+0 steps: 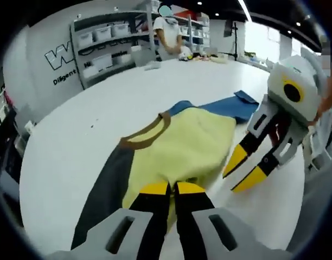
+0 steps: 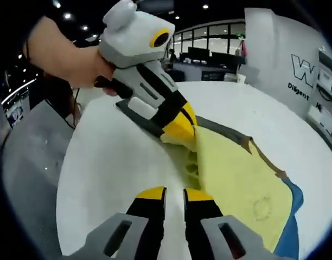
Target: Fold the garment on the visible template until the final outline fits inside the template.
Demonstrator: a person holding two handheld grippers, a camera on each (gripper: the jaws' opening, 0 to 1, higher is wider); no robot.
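Observation:
A garment lies flat on the round white table [image 1: 74, 146]. It has a pale yellow body [image 1: 182, 146], a brown collar [image 1: 147, 135], a dark grey sleeve [image 1: 109, 184] and a blue sleeve [image 1: 231, 105]. My left gripper [image 1: 172, 188] is shut on the yellow hem nearest me. The right gripper view has the left gripper [image 2: 179, 130] pinching and lifting the bunched yellow edge of the garment [image 2: 236, 179]. My right gripper [image 2: 175, 195] hovers over bare table just off that hem, its jaws narrowly open with nothing between them. It enters the left gripper view as the right gripper [image 1: 242, 173], beside the garment's right edge.
A person [image 1: 168, 32] stands at the table's far side next to small items. Grey shelves with white bins [image 1: 103, 46] line the wall behind. A hand [image 2: 63, 49] holds the left gripper. The table's edge drops to grey floor [image 2: 30, 162].

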